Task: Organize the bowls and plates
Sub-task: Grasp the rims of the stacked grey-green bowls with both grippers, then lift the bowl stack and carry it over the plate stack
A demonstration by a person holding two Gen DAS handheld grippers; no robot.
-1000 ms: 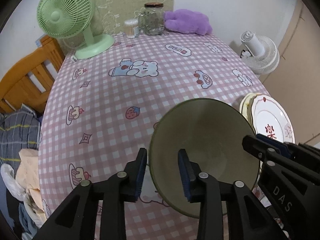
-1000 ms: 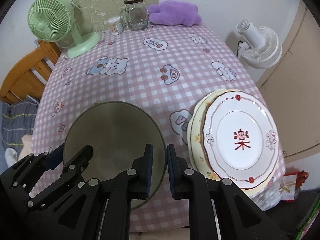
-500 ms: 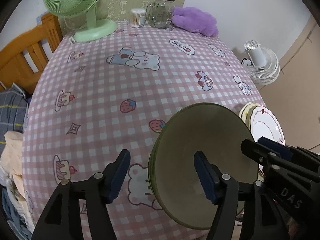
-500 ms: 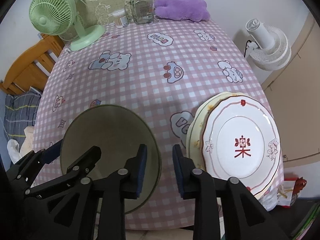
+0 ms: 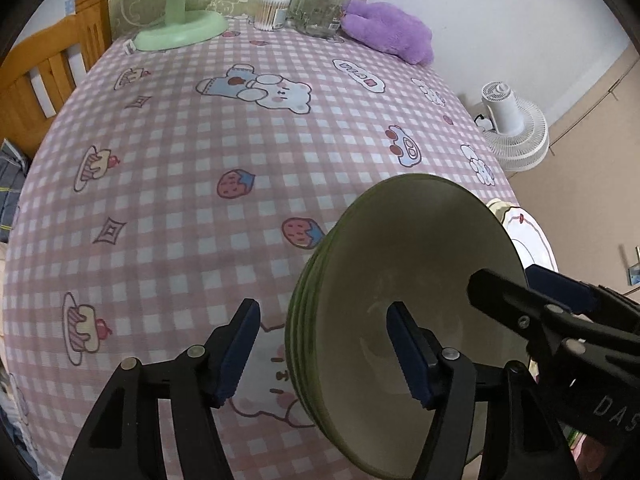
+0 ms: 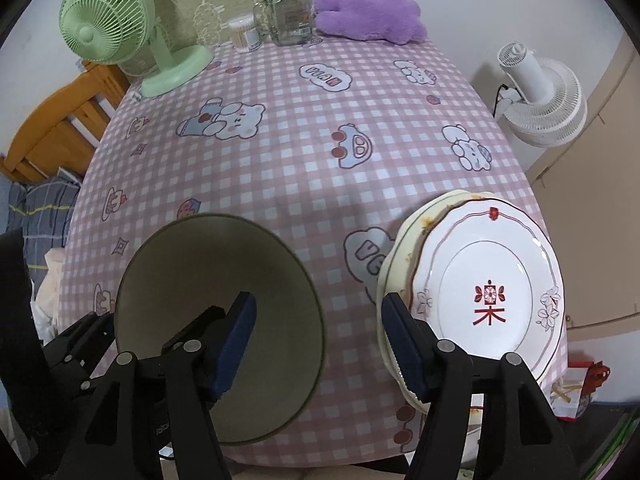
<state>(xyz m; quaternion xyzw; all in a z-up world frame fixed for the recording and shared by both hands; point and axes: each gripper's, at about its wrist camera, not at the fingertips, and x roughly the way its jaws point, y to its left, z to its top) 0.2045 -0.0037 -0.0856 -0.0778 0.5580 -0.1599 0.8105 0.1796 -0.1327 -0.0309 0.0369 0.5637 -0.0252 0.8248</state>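
Observation:
A green bowl [image 5: 400, 280], apparently the top one of a nested stack, sits on the pink checked tablecloth near the front edge. My left gripper [image 5: 322, 304] straddles its left rim. The jaws are closing, but the pads stand clear of the rim. My right gripper [image 6: 318, 298] straddles the bowl's [image 6: 200, 272] right rim. Its jaws are opening and the pads are off the rim. A white plate with a red character [image 6: 492, 300] lies on a cream plate at the table's right edge, just right of my right gripper.
Along the table's [image 6: 300, 140] far edge stand a green fan [image 6: 108, 24], a cotton swab tub [image 6: 244, 32], a glass jar [image 6: 286, 12] and a purple plush [image 6: 368, 16]. A white fan [image 6: 540, 96] stands off the table to the right. A wooden frame [image 6: 52, 128] is on the left.
Both grippers were shut on the bowl's rim and have let go, their jaws spreading wide. The left gripper has dropped lower and closer to the table.

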